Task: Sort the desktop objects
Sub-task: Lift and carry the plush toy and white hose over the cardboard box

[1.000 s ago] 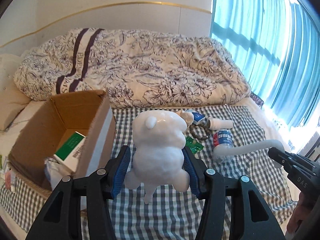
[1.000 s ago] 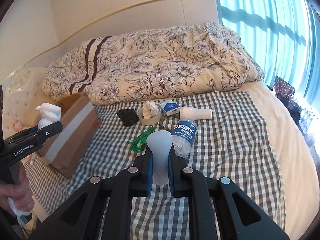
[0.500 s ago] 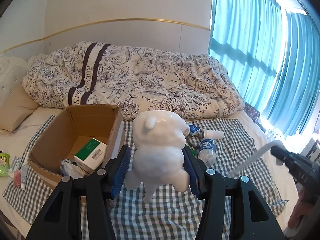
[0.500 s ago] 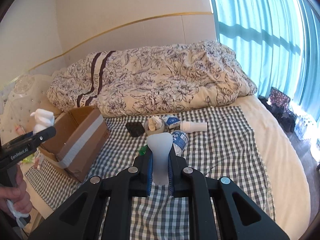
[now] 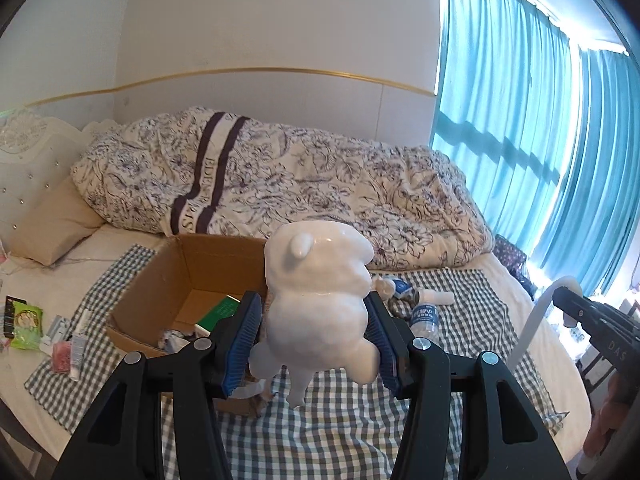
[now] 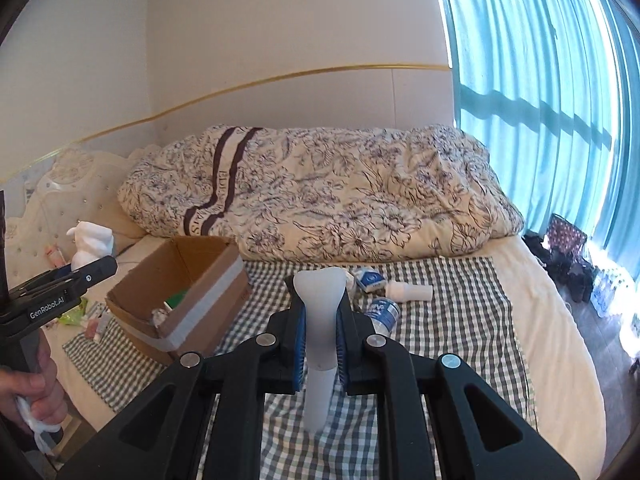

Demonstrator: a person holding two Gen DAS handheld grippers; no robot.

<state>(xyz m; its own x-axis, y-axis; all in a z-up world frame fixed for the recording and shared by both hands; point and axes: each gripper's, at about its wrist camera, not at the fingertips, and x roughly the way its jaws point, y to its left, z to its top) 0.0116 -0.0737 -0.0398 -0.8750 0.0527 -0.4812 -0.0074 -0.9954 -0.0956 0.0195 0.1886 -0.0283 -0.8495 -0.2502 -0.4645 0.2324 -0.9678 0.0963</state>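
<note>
My left gripper (image 5: 314, 336) is shut on a white bear-shaped figurine (image 5: 318, 300), held high above the checked cloth (image 5: 344, 432), with the open cardboard box (image 5: 188, 280) just left of and below it. My right gripper (image 6: 321, 330) is shut on a white curved shoehorn (image 6: 320, 312), raised over the cloth. The box (image 6: 188, 304) holds a green carton (image 5: 222, 309) and crumpled items. In the right wrist view the figurine (image 6: 90, 242) shows at far left in the other gripper.
A water bottle (image 6: 383, 312), white tube (image 6: 408, 291), blue-white packet (image 6: 370, 278) lie on the cloth beyond the box. Small packets (image 5: 24, 320) lie left of the cloth. A flowered duvet (image 5: 280, 184) fills the bed's far side; teal curtains (image 5: 540, 160) hang right.
Both grippers have risen and pulled back from the bed, each keeping its object. The box and loose items now look smaller and farther away.
</note>
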